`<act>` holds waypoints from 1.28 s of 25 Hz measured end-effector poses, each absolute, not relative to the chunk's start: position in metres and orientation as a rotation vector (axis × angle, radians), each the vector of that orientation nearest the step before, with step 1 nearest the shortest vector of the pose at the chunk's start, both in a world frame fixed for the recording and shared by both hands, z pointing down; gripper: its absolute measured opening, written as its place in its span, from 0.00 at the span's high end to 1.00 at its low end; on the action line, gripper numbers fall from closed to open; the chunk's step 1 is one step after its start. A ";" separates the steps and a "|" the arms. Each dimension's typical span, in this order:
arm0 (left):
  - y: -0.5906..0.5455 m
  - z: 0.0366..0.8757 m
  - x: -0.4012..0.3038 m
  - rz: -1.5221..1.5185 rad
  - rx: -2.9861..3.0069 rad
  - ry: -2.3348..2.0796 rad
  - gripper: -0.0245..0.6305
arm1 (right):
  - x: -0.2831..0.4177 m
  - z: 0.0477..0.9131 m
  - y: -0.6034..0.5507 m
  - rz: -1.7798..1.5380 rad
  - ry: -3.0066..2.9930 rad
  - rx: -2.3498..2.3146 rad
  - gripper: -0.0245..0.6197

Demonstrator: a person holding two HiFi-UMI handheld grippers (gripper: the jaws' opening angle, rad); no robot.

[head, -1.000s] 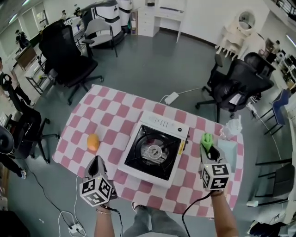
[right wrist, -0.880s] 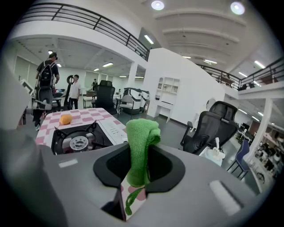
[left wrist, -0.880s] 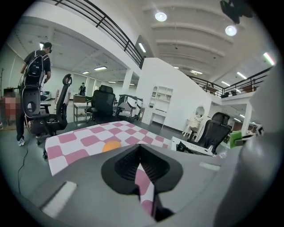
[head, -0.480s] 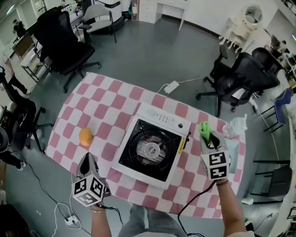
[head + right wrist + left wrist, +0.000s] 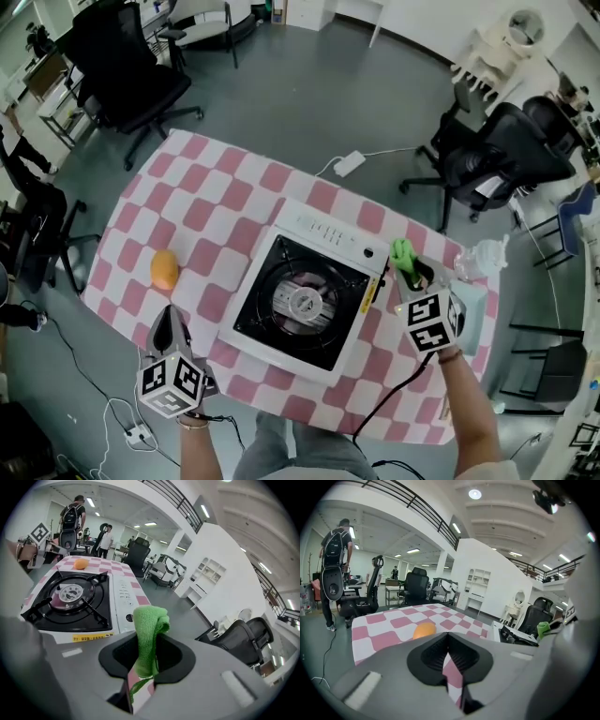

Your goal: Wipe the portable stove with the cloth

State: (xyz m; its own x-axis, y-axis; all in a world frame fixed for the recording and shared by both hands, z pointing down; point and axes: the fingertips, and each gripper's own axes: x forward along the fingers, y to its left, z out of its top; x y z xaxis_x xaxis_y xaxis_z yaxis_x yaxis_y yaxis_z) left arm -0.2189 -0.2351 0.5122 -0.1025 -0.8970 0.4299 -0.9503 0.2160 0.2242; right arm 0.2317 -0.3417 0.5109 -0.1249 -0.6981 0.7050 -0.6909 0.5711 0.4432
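Now, right hand-held gripper (image 5: pixel 415 275) outstretched, pinching cloth (image 5: pixel 402 251)

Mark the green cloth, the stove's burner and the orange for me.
green cloth (image 5: pixel 148 639), right gripper view, its folded middle between the jaws
burner (image 5: pixel 302 302), head view, its round centre
orange (image 5: pixel 164 269), head view, its middle

Looks like open-plan office w/ grey floor (image 5: pixel 309 84). Has black office chair (image 5: pixel 127 70) at 10 o'clock, another black chair (image 5: pixel 497 150) at 2 o'clock, both beyond pink-white checked tbl (image 5: pixel 216 216). Shows white power strip (image 5: pixel 349 164) on floor at 12, white drawer unit (image 5: pixel 314 11) further back. Overhead: white ceiling (image 5: pixel 511 522) w/ round lamp (image 5: pixel 475 494), strip lights (image 5: pixel 412 551), black-railed mezzanine (image 5: pixel 433 520). Also white open shelves (image 5: pixel 479 581) agst white wall. Lit bright, even.
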 end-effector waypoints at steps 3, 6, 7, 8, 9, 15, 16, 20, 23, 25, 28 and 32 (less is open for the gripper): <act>-0.236 0.513 -0.220 0.142 1.692 -2.026 0.96 | 0.230 0.519 -0.345 -0.009 -1.817 1.084 0.82; -0.236 0.514 -0.221 0.141 1.685 -2.030 0.96 | 0.229 0.526 -0.348 -0.024 -1.791 1.040 0.82; -0.236 0.514 -0.222 0.141 1.682 -2.032 0.96 | 0.229 0.529 -0.349 -0.028 -1.783 1.026 0.82; -0.236 0.514 -0.223 0.141 1.678 -2.033 0.96 | 0.229 0.531 -0.350 -0.031 -1.775 1.013 0.82; -0.236 0.515 -0.224 0.140 1.673 -2.035 0.96 | 0.229 0.533 -0.351 -0.032 -1.766 1.003 0.82; -0.234 0.518 -0.227 0.138 1.654 -2.042 0.96 | 0.233 0.542 -0.356 -0.069 -1.712 0.952 0.82; -0.234 0.518 -0.228 0.137 1.653 -2.042 0.96 | 0.233 0.543 -0.356 -0.075 -1.702 0.942 0.82; -0.233 0.519 -0.228 0.137 1.652 -2.042 0.96 | 0.235 0.550 -0.358 -0.094 -1.657 0.904 0.82; -0.232 0.519 -0.229 0.139 1.649 -2.043 0.96 | 0.235 0.553 -0.360 -0.108 -1.637 0.888 0.82; -0.231 0.520 -0.229 0.143 1.647 -2.042 0.96 | 0.235 0.554 -0.360 -0.114 -1.630 0.878 0.82; -0.229 0.521 -0.229 0.147 1.646 -2.041 0.96 | 0.235 0.555 -0.360 -0.122 -1.622 0.867 0.82; -0.228 0.520 -0.228 0.148 1.649 -2.039 0.96 | 0.235 0.555 -0.360 -0.129 -1.614 0.858 0.82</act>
State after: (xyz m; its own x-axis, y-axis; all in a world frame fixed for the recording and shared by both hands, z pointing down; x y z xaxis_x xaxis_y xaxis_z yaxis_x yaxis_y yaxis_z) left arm -0.2283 -0.2283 0.5201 -0.1332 -0.8837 0.4486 -0.9392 0.2572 0.2277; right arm 0.2351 -0.3602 0.5550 0.0168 -0.5870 0.8094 -0.4512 0.7180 0.5301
